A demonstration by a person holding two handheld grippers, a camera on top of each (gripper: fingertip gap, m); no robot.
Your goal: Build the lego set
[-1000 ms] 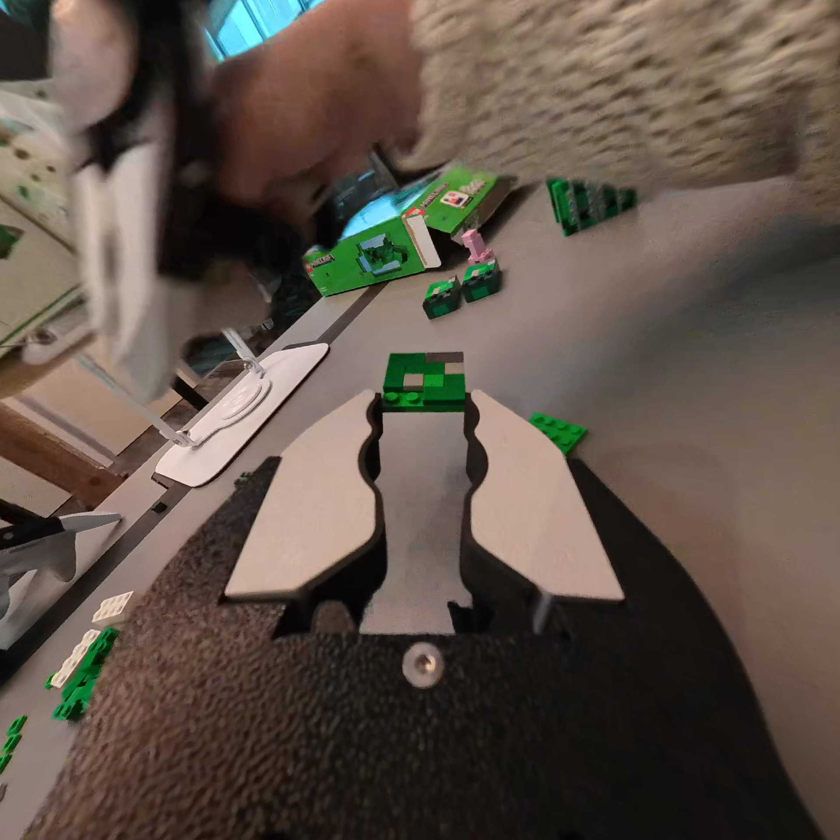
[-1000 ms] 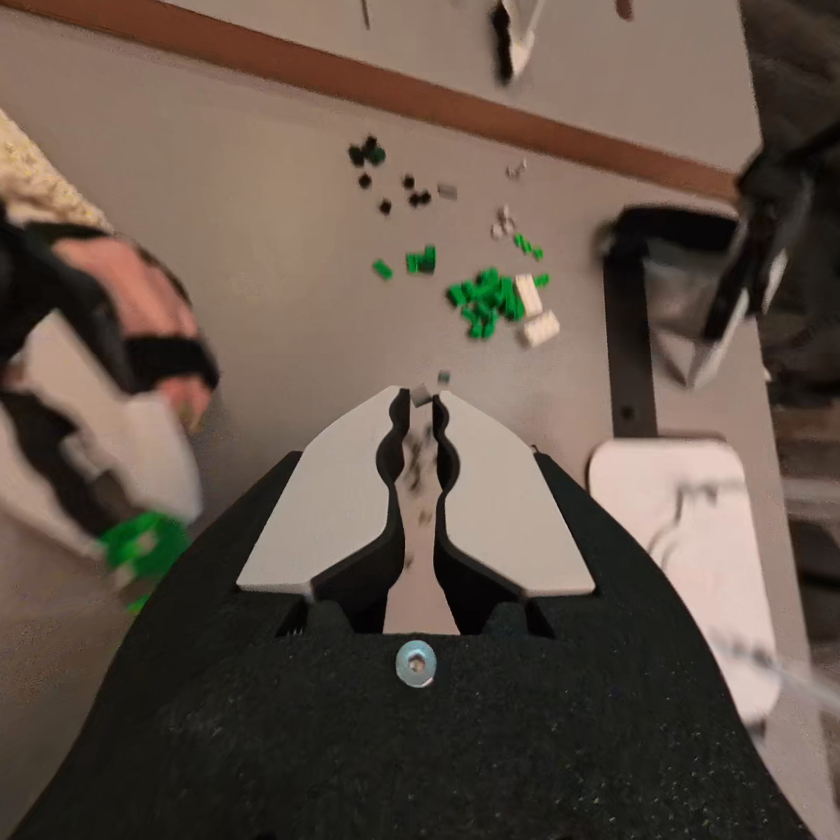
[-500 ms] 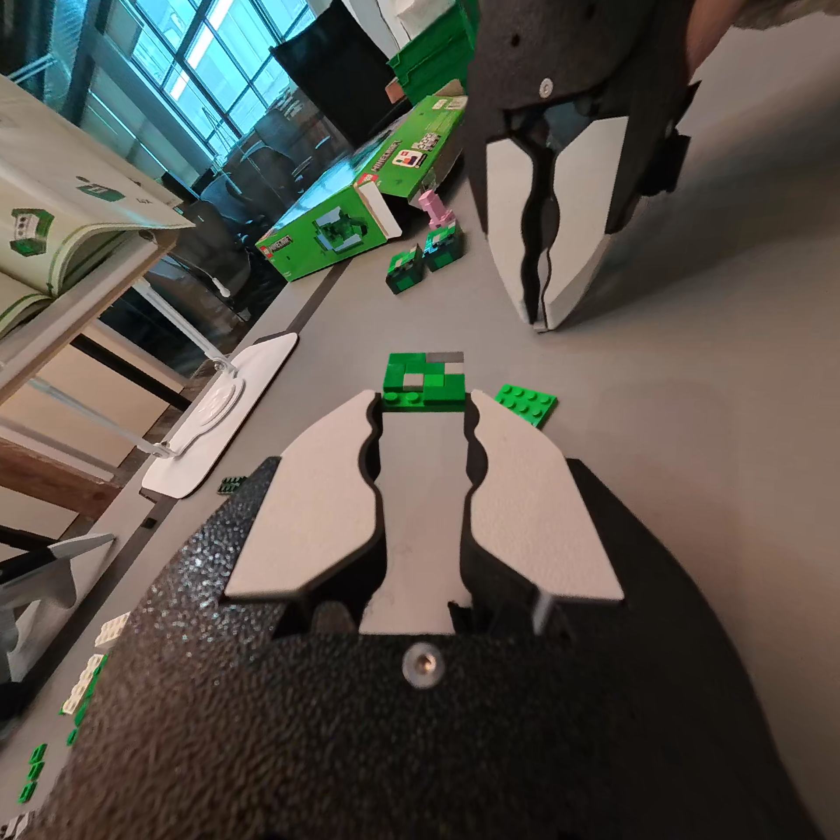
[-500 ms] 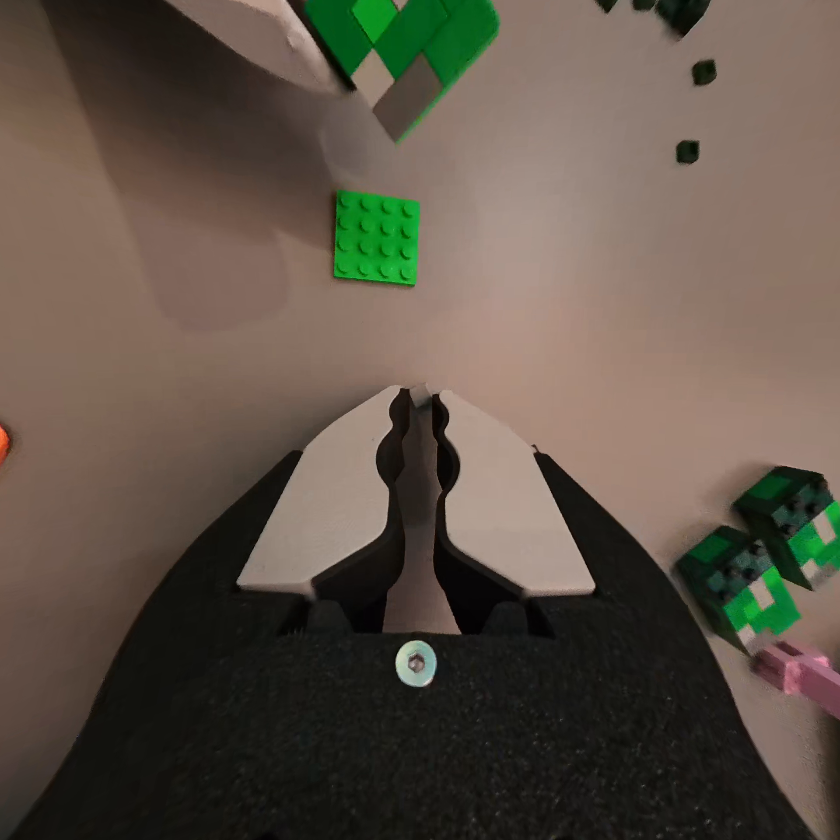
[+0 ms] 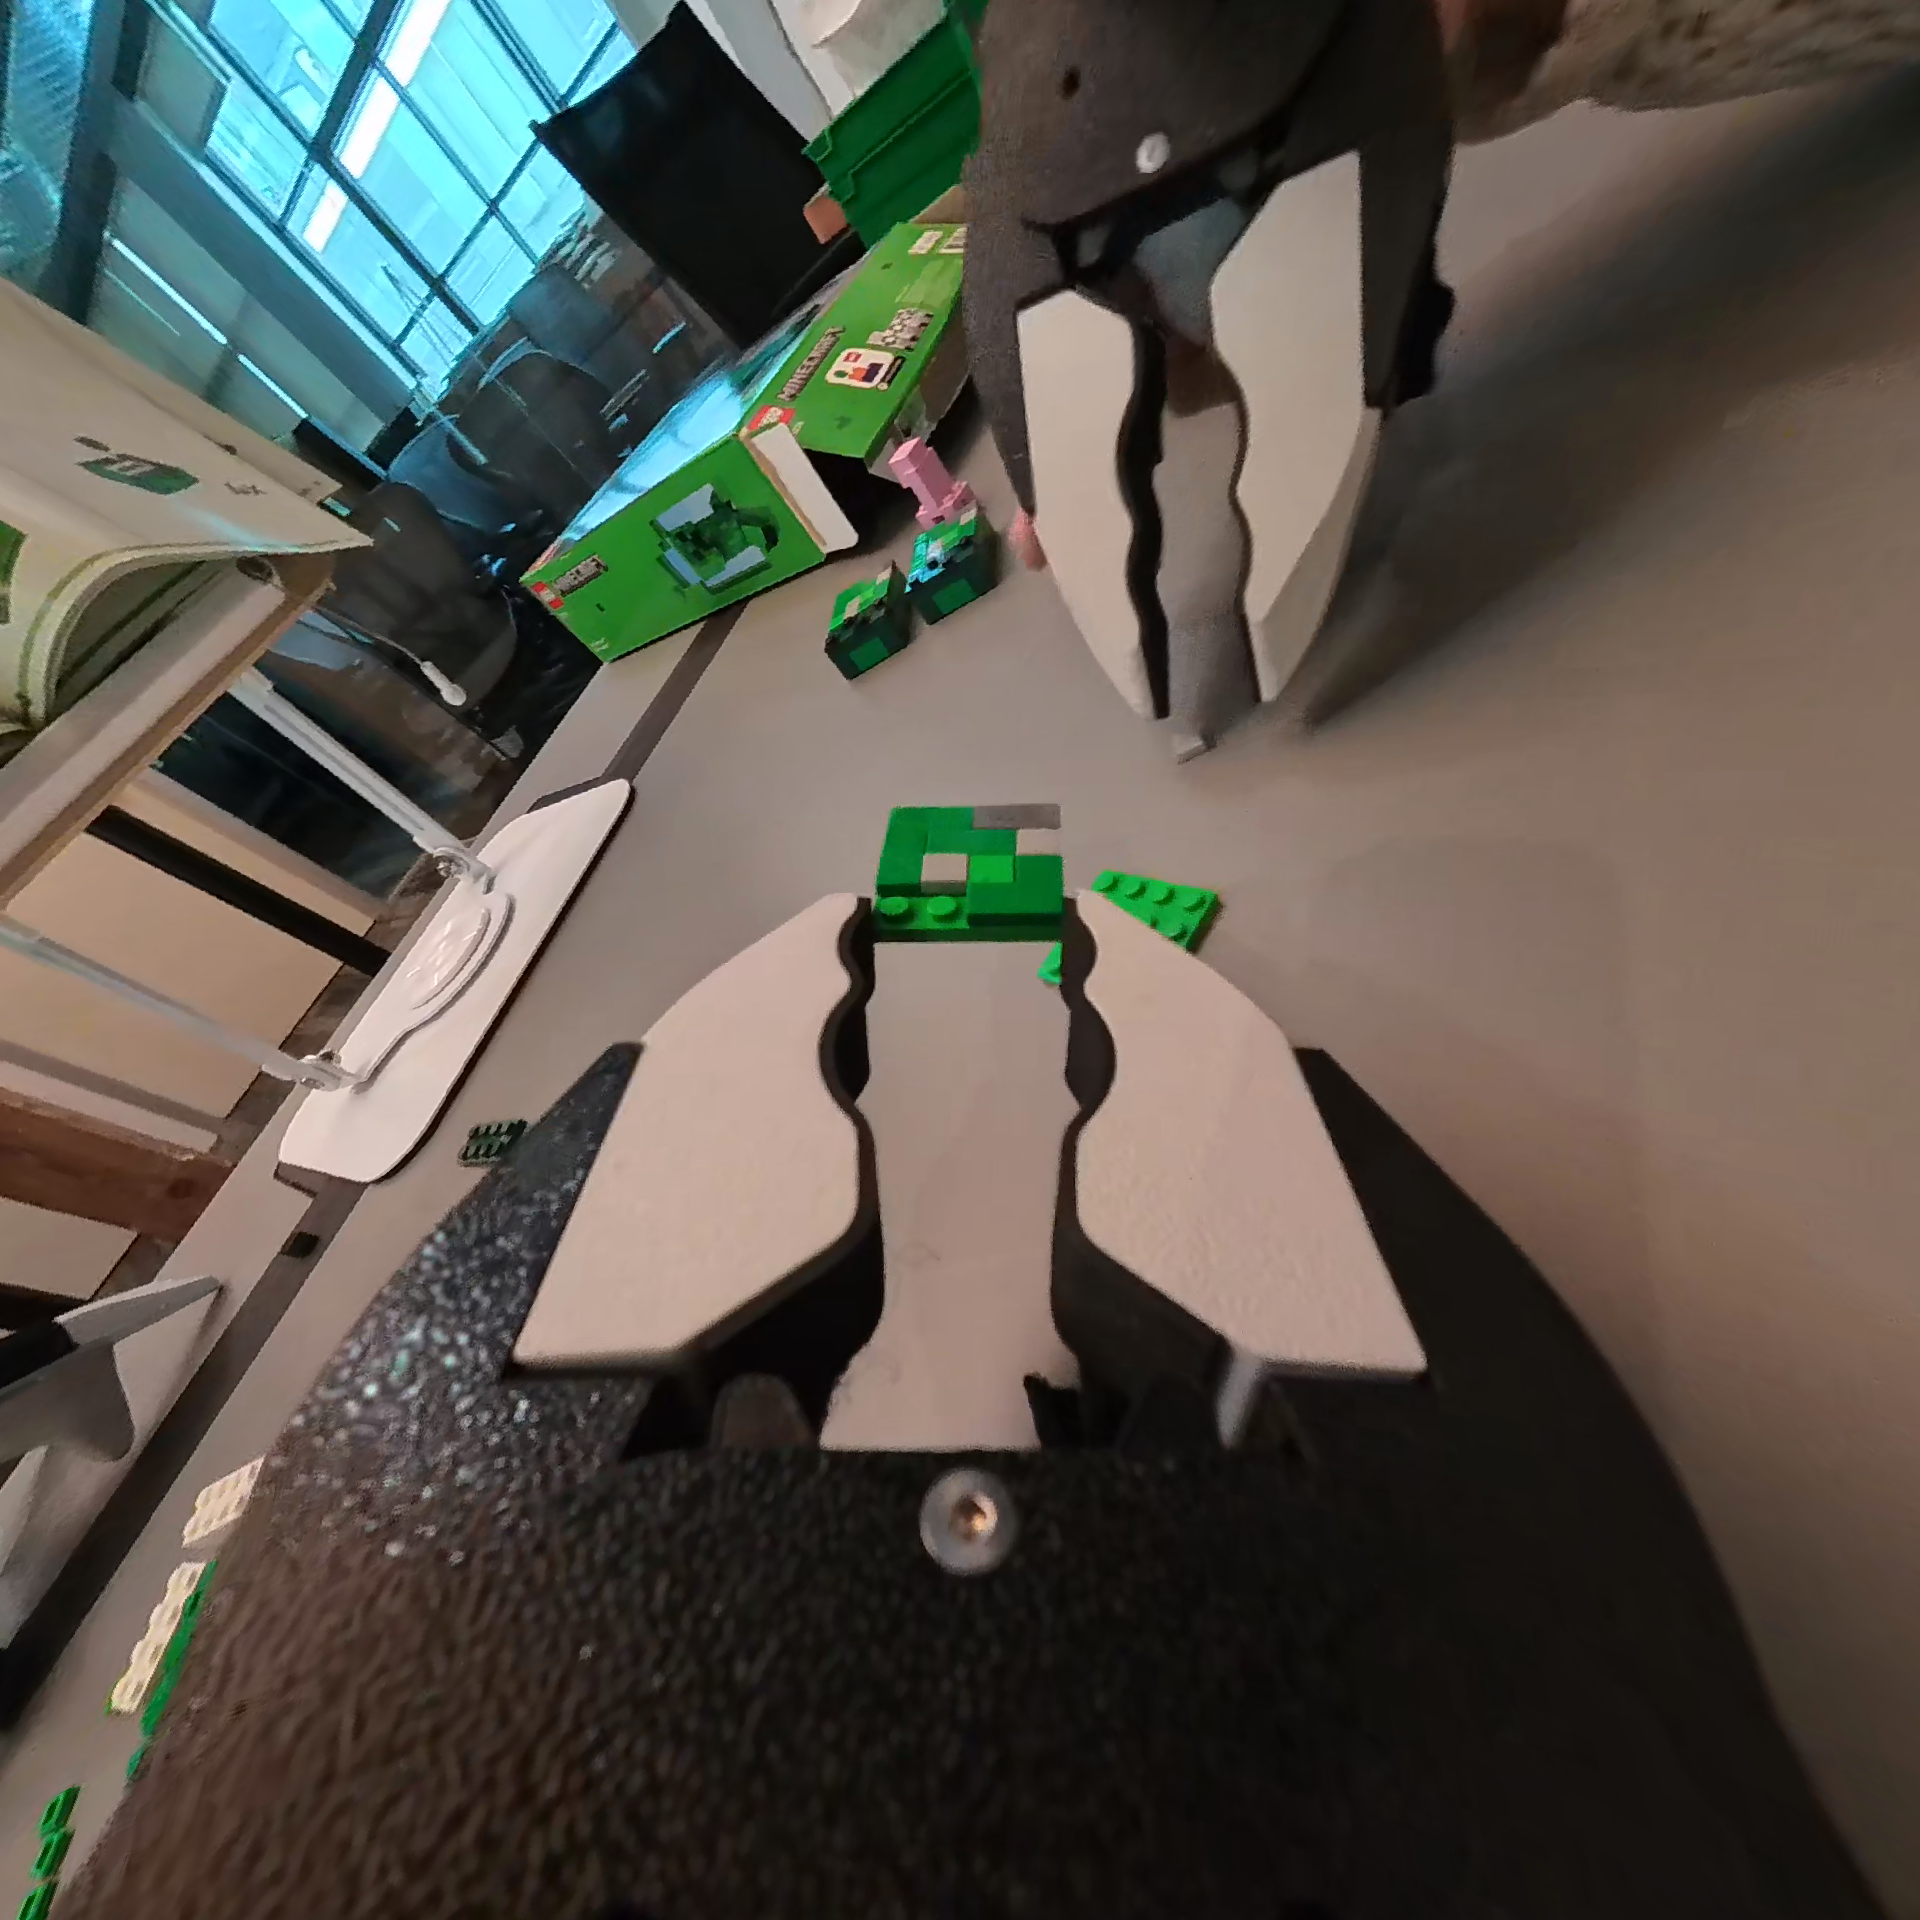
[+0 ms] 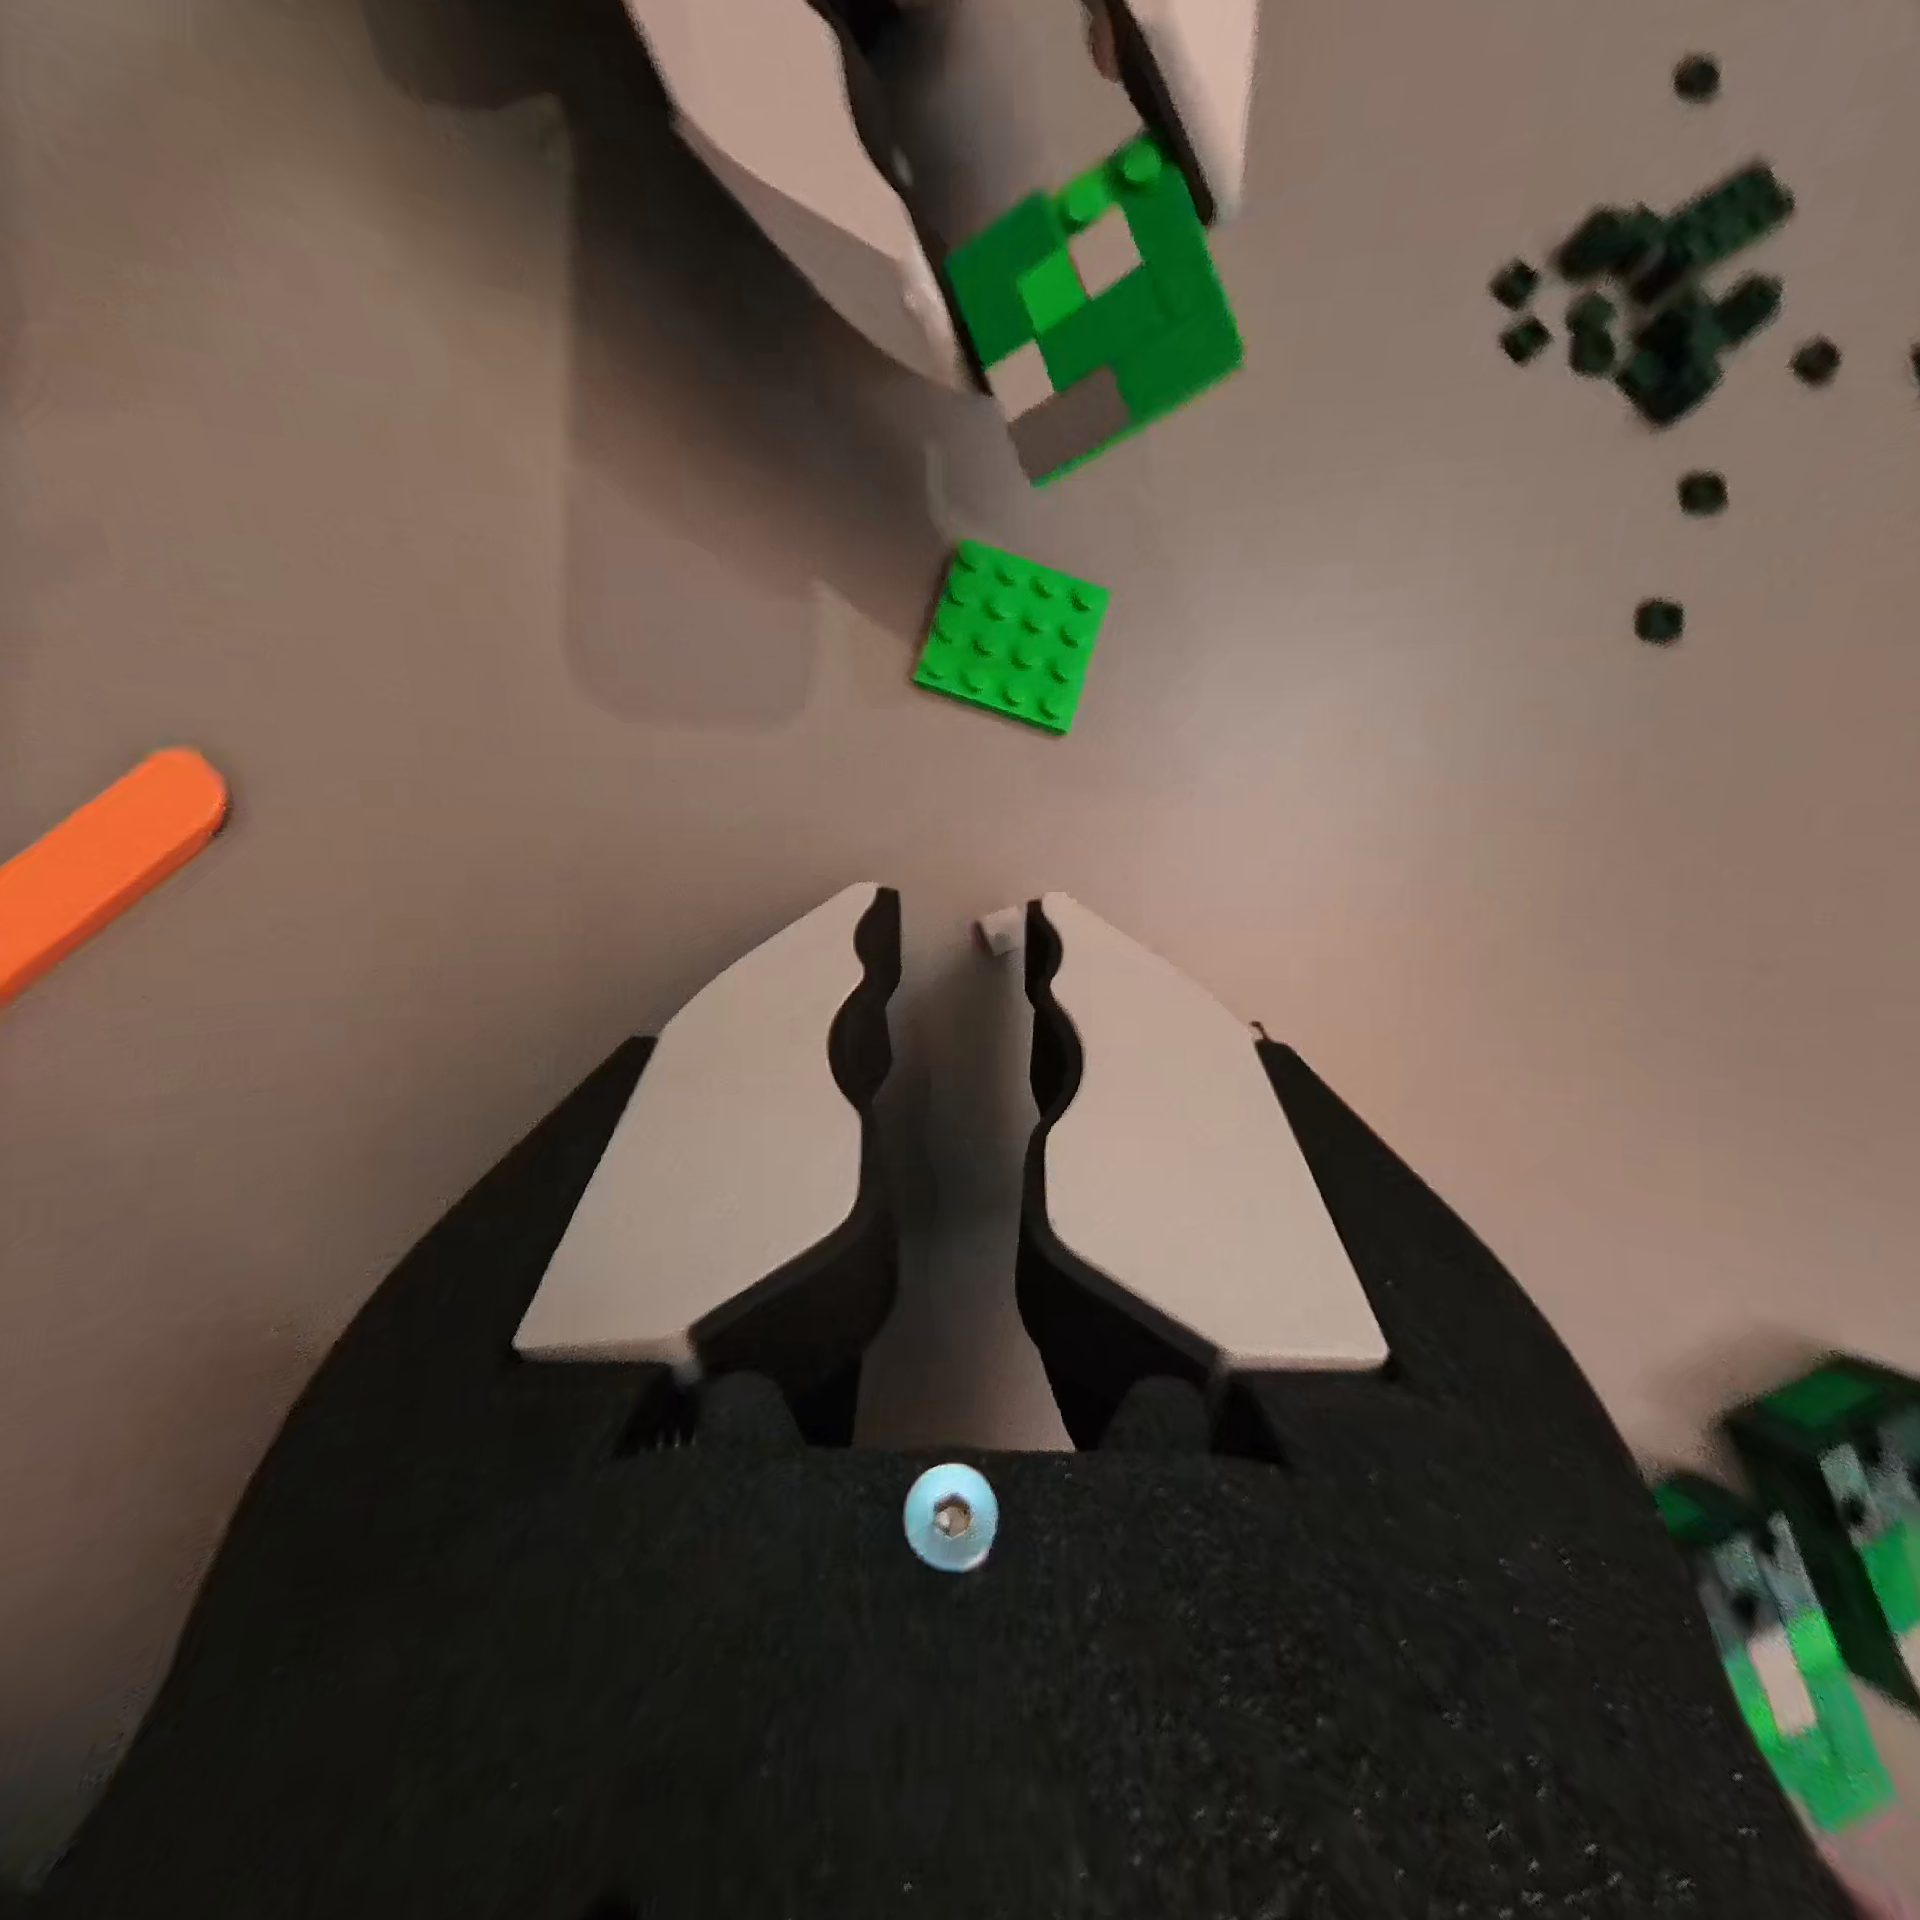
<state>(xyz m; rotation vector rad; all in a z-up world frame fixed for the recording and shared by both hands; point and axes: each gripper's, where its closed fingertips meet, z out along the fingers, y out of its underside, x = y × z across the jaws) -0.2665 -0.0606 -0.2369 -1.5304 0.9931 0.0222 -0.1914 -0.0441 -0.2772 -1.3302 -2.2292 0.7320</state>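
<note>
1. Between the tips of the left gripper (image 5: 968,914) sits the tiled green plate (image 5: 968,871), pinched by its two side edges and held above the desk (image 5: 1558,1039) — a green square patterned with pale and grey tiles, two studs bare at the near edge.
2. Over to the right gripper (image 6: 961,909): its jaws stand a narrow way apart, and a tiny grey piece (image 6: 1000,932) shows just inside the right fingertip. Touching the pad or loose below it? Cannot tell.
3. Handling call: that plate looks light, stiff and thin. An edge grip gives little pad contact, so pressing down on it could tip it. Smooth tiles on top look slippery; the sides are the place to hold.
4. The grey piece looks featherweight and easy to flick away; it wants a close, square pinch on opposite faces.
5. Spare green plate (image 6: 1011,636), all studs up, lies flat just beside the held one — easiest taken by its edges too.
6. Hard to read: the dark green pieces (image 6: 1662,301) are blurred, the built green blocks (image 6: 1839,1538) are smeared and cut off at the corner, and the orange tool (image 6: 104,862) runs out of view.
</note>
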